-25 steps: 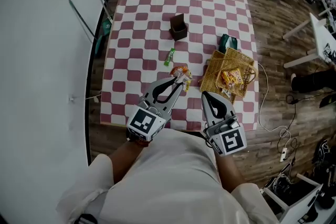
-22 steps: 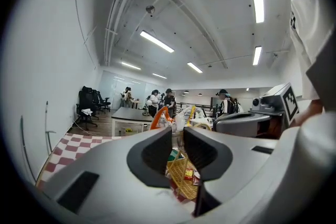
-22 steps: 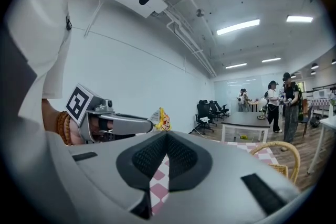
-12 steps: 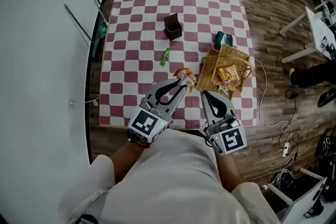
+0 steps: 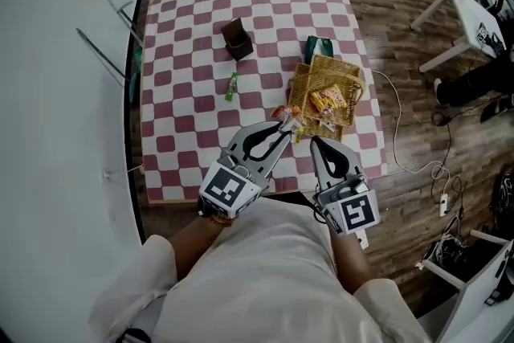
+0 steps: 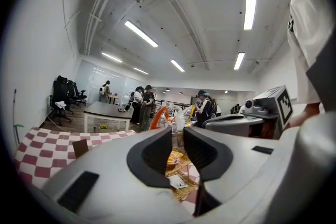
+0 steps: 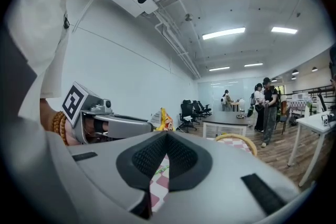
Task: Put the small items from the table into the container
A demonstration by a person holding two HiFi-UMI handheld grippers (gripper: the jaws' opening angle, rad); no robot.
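Note:
My left gripper (image 5: 281, 127) is shut on a small orange-and-white snack packet (image 5: 287, 116), held just off the near left corner of the wicker basket (image 5: 348, 75). In the left gripper view the packet (image 6: 164, 117) sticks up beyond the jaw tips of the left gripper (image 6: 177, 136), and the basket (image 6: 185, 186) lies below. The basket holds a yellow-red packet (image 5: 328, 100) and a white one (image 5: 324, 119). My right gripper (image 5: 320, 145) is shut and empty, near the table's front edge. On the checkered cloth lies a green stick packet (image 5: 232, 85).
A brown open box (image 5: 237, 38) stands mid-table. A dark green packet (image 5: 321, 49) lies behind the basket. A cable (image 5: 395, 124) trails on the wooden floor to the right. White tables (image 5: 470, 8) and people stand further off.
Both grippers have moved right along the table's front. The left one has carried the snack packet up to the basket's near left corner.

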